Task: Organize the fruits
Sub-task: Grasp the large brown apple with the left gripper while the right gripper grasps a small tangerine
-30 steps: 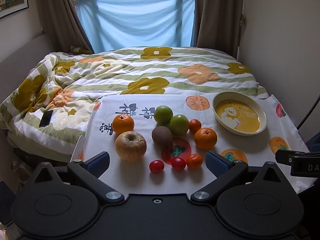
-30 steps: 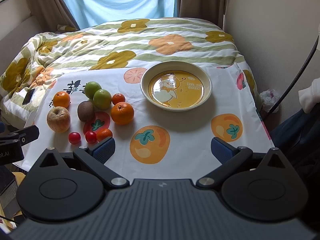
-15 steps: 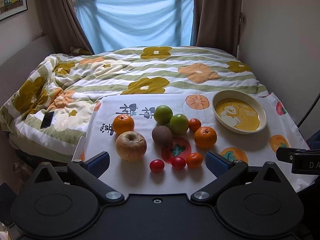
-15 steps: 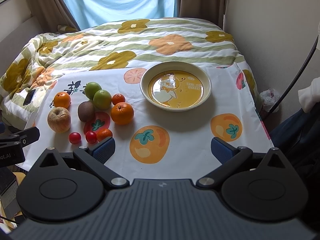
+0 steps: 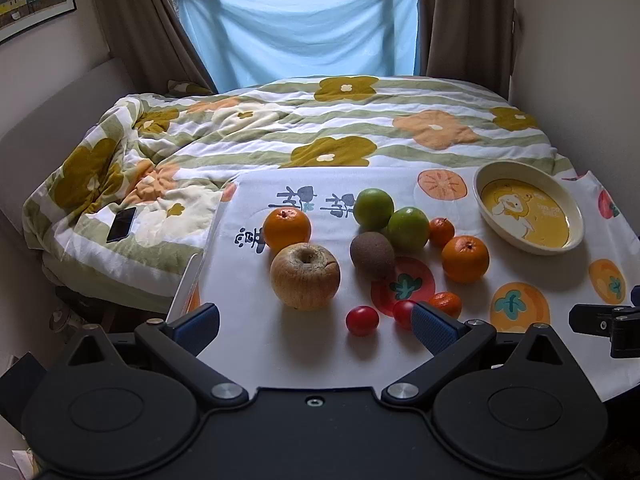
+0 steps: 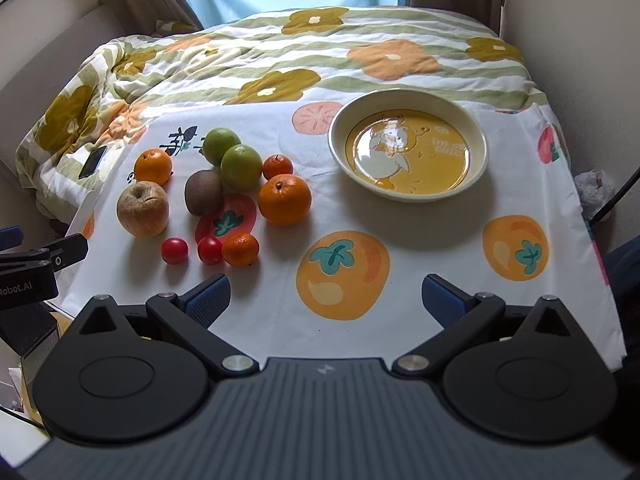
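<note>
Fruit lies loose on a printed white cloth: a wrinkled apple, a kiwi, two green fruits, two oranges, small mandarins and two cherry tomatoes. A cream plate with a yellow duck centre stands empty to the right. The right wrist view shows the same apple, kiwi, orange and plate. My left gripper is open and empty, just short of the apple and tomatoes. My right gripper is open and empty over bare cloth.
The cloth lies on a bed with a flowered quilt. A dark phone lies on the quilt at left. Walls close in on the right, and a curtained window is behind. The other gripper shows at each view's edge.
Both grippers have moved forward and a little down toward the cloth, so the fruit and plate look nearer. The fruit has not moved. Both stay open.
</note>
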{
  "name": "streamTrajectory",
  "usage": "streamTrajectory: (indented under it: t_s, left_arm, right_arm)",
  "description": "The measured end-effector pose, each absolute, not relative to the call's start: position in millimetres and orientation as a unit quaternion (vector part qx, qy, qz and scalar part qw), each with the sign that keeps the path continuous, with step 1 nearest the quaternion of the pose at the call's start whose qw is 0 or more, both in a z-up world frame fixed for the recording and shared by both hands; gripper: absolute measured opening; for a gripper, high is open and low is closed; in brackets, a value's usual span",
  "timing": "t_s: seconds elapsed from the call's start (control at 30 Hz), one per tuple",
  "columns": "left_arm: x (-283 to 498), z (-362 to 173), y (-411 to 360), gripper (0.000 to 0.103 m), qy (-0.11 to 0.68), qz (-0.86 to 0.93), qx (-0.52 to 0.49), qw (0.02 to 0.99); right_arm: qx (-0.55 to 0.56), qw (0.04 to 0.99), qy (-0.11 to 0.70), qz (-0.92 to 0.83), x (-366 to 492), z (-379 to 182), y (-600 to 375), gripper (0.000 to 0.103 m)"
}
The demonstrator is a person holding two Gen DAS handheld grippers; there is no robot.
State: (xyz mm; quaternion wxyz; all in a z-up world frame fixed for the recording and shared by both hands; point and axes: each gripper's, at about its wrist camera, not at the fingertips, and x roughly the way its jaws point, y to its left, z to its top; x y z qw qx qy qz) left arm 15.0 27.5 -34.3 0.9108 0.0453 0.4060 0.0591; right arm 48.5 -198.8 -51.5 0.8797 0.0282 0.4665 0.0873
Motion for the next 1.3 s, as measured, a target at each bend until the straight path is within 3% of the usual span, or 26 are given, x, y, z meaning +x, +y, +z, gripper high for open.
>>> streamTrajectory:
  t_s: [0.77,0.97,1.17,1.3]
  left_arm:
    - [113,-119,74,0.103,0.439,-0.073,0.134,0.885]
    - [128,-129,77,0.095,0.452,-0.112,0.140,0.874]
    - [138,-135,80,0.090,0.460,-0.126,0.138,0.868]
    - [142,-140,82,0.081,0.469,-0.134,0.136,0.863]
  right_arm:
    - [0.156,0.856,0.493,0.017,96,-128,-131,0.103]
    - [0.193,0.850,0.490,-0.001,105,-136,-122,0.103]
    - [0.221,0.839,0.496,-0.020,111,-144,-116,0.089]
    - [0.232,0.834,0.499,-0.029,114,-148,-114,0.083]
